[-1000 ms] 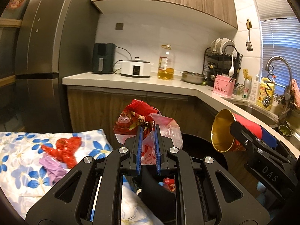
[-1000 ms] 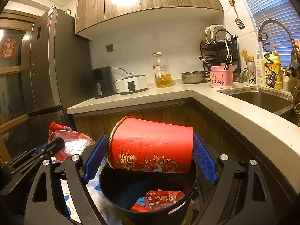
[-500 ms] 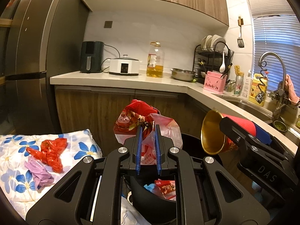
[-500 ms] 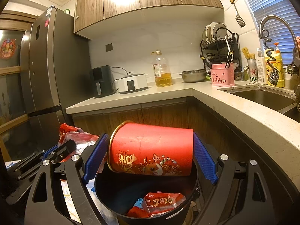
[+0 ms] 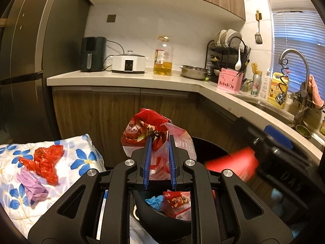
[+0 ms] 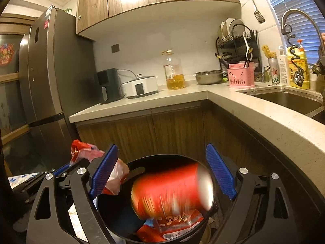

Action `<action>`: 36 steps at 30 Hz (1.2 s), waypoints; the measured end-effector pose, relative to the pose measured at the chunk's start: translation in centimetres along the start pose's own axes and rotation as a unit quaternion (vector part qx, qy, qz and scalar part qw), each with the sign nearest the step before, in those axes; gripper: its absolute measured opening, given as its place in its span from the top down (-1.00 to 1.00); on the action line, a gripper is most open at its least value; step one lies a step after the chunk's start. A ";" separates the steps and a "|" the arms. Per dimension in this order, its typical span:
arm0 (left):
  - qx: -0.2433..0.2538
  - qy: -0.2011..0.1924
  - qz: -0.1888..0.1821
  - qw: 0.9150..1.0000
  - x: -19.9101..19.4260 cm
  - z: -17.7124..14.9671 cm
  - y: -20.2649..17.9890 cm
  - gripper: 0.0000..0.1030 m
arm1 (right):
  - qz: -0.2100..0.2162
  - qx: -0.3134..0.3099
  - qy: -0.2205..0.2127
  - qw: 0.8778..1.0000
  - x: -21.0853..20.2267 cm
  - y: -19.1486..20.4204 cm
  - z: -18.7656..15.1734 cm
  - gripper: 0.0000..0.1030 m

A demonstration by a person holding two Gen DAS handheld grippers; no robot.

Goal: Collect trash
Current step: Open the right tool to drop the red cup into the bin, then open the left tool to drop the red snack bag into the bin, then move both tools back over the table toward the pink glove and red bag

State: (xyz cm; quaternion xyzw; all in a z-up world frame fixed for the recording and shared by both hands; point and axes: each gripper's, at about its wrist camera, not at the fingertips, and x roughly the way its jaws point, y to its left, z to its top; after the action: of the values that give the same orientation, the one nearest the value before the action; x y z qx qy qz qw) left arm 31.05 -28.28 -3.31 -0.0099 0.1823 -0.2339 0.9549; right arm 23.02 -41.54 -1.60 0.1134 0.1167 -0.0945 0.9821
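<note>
My left gripper (image 5: 159,140) has a red and pink snack bag (image 5: 142,130) upright between its blue pads, just over the near rim of a black bin (image 5: 205,142); its jaws are opening slightly. My right gripper (image 6: 161,149) hangs over the bin (image 6: 158,156) with its jaws opening wide. A red paper cup (image 6: 170,189) is blurred and free of the pads, dropping into the bin. Red wrappers (image 6: 174,223) lie inside. On the floral cloth (image 5: 81,158) at left lie a crumpled red plastic piece (image 5: 44,162) and a purple glove (image 5: 32,183).
An L-shaped countertop (image 6: 254,109) wraps behind and to the right of the bin, with a sink (image 6: 288,99) at right. Wooden cabinet doors (image 5: 121,109) stand behind. A grey fridge (image 6: 46,81) fills the left.
The red cup has left the right gripper's pads and is falling into the bin. The left gripper has come closer over the bin with the snack bag, and its pads stand a little wider.
</note>
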 end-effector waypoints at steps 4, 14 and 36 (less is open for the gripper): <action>-0.001 0.008 -0.007 1.000 0.5 -0.3 -0.1 0.67 | -0.006 0.014 0.000 1.000 -0.4 -0.8 0.1 -0.66; 0.008 0.011 -0.020 1.000 0.2 -0.9 -0.2 -0.06 | -0.009 0.023 -0.007 1.000 -1.7 -0.8 0.1 -0.67; -0.053 -0.032 0.138 0.989 -8.6 -3.7 8.1 -0.60 | 0.019 -0.007 -0.002 1.000 -4.2 3.8 -1.4 -0.74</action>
State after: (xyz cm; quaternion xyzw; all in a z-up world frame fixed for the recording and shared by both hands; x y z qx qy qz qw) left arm 26.23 -16.95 -4.62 -0.0427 0.1631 -0.0899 0.9816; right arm 19.54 -36.92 -1.14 0.1090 0.1135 -0.0752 0.9847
